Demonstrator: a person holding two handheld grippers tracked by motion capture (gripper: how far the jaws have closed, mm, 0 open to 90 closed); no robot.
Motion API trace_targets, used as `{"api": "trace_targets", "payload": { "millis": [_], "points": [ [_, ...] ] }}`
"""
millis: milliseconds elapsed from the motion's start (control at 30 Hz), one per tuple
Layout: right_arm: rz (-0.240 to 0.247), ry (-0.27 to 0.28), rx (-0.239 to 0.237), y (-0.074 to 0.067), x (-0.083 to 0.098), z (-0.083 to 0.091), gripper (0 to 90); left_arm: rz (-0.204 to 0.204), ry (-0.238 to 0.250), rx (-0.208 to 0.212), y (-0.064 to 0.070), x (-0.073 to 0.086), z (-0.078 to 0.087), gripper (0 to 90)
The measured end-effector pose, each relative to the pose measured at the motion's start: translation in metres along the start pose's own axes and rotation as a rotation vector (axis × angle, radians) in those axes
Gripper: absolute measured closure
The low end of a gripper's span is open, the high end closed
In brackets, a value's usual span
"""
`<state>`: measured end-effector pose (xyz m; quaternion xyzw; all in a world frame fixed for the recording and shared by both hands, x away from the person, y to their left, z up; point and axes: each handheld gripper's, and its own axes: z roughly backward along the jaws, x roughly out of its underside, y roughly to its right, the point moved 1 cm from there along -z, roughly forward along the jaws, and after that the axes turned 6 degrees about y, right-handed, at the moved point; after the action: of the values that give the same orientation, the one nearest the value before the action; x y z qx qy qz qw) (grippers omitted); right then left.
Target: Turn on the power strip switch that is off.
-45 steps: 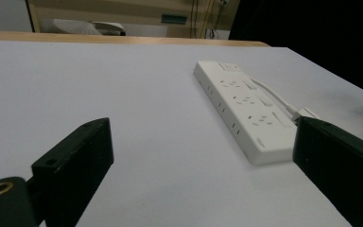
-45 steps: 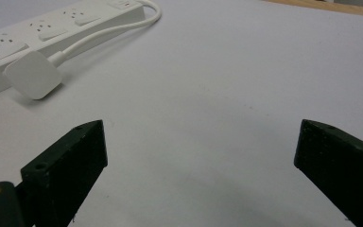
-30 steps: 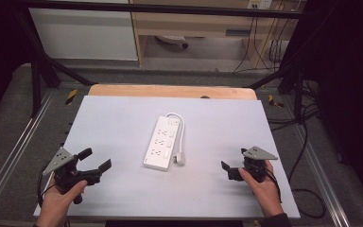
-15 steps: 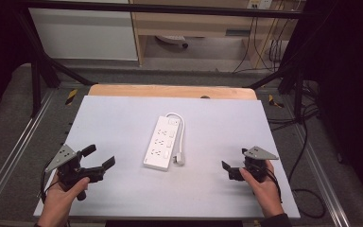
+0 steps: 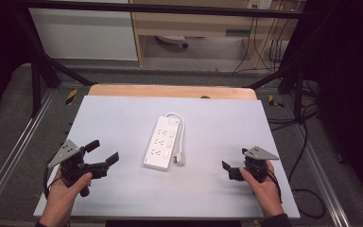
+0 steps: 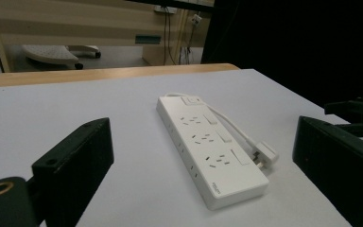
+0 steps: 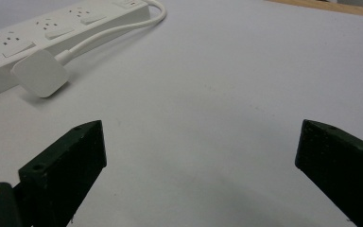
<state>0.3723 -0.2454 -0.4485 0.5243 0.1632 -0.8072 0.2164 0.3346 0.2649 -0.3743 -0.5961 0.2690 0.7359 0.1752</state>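
Both grippers hold nothing, fingers wide. The power strip (image 5: 162,144) lies on the tabletop (image 5: 123,118) between them, ahead of the left gripper (image 5: 102,153). Its plug (image 7: 39,73) lies ahead-left of the right gripper (image 5: 230,165).

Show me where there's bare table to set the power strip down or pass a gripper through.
Bare table runs between the power strip and the left gripper, and between the plug and the right gripper. The far strip up to the wooden edge is free too. The middle, with strip, cord and plug, is the one crowded spot.
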Motion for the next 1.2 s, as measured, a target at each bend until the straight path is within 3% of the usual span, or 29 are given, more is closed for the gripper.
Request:
{"api": "trace_targets", "payload": {
  "millis": [667, 1067, 1200],
  "points": [
    [-0.004, 0.005, -0.003, 0.001, 0.0, 0.001, 3.1, 0.015, -0.03, 0.039, 0.014, -0.015, -0.019, 6.0],
    [-0.009, 0.005, 0.005, 0.002, 0.0, 0.002, 3.0, -0.003, -0.06, 0.074, 0.025, -0.023, -0.034, 6.6],
    [-0.012, 0.006, 0.003, 0.001, -0.001, 0.001, 3.0, -0.03, -0.067, 0.083, 0.03, -0.026, -0.041, 6.3]
  ]
}}
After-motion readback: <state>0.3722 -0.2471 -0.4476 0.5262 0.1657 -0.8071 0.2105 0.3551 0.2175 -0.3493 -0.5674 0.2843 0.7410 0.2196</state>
